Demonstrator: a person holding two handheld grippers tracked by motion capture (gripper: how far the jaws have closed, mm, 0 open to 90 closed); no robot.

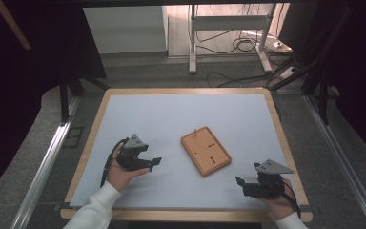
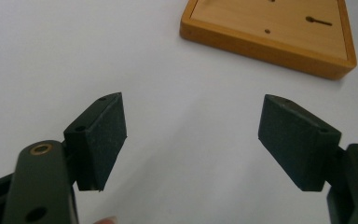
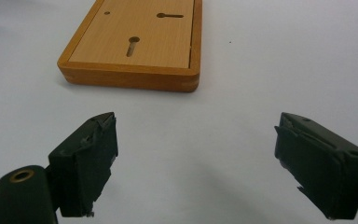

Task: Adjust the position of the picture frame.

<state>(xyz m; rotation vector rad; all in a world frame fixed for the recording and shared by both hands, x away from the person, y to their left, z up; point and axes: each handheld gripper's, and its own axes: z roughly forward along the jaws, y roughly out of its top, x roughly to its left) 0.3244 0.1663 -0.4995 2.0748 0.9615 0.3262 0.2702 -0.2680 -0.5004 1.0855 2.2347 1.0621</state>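
Lying flat near the middle of the counter (image 1: 138,109) is one wooden board (image 1: 206,150). It is orange-brown, shaped like a long box lid, and turned at a slant. It has a raised rim all the way round and a paler flat inside. In the inside I count two long keyhole slots and two small round holes. A thin little peg stands near its far end in the high view.

One board, two claws, two hands. The left claw (image 1: 155,162) sits to the left of the board, apart from it, with its jaws spread wide and nothing between them. The right claw (image 1: 240,185) sits near the front right of the board, also apart from it, jaws spread wide and holding nothing. Each claw has a grey three-cornered plate on top. The counter has a pale top and a wooden edge.
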